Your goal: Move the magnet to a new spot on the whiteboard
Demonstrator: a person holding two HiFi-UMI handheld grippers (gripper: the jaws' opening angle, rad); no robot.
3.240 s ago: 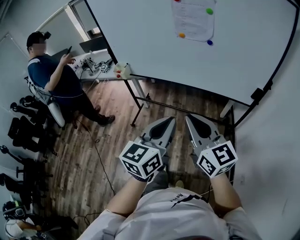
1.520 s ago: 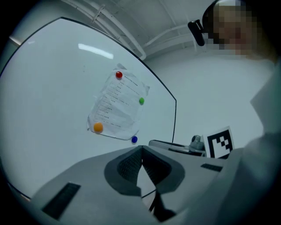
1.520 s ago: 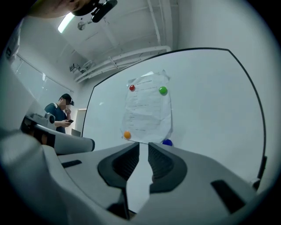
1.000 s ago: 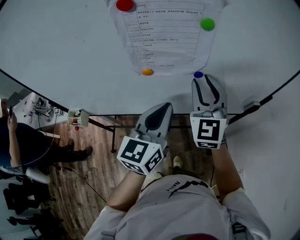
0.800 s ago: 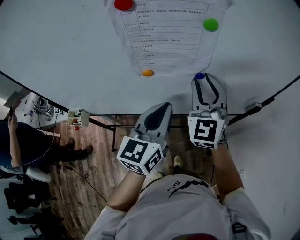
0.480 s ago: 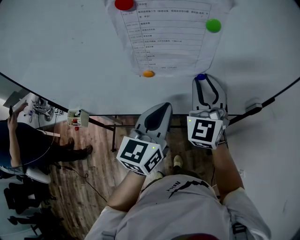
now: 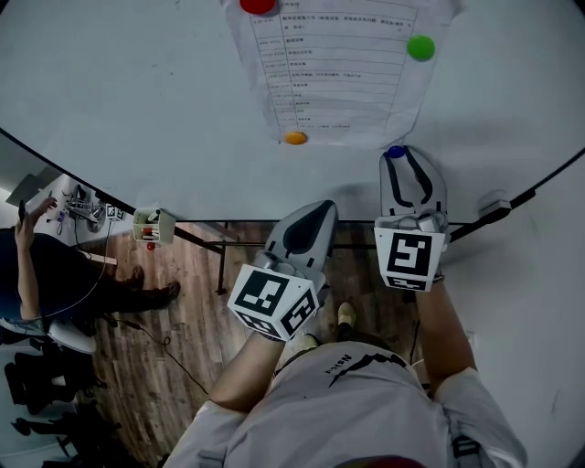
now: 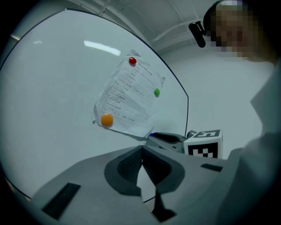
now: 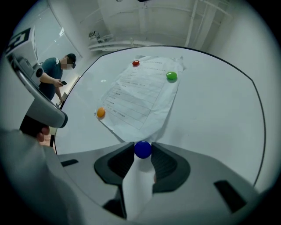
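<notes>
Blue and round, the magnet (image 9: 142, 149) sits pinched between the jaws of the right gripper (image 7: 399, 157), at the lower right corner of the paper sheet (image 7: 334, 64) on the whiteboard (image 7: 137, 91); being a button, it shows no long axis, and its domed face turns out from the board toward the right gripper view; whether it touches the board I cannot tell; a red magnet (image 7: 257, 5), a green magnet (image 7: 420, 47) and an orange magnet (image 7: 295, 138) pin the sheet's other corners; the left gripper (image 8: 142, 151) hangs below the board, jaws pressed together on nothing; a person (image 7: 37, 265) stands well apart at the left.
</notes>
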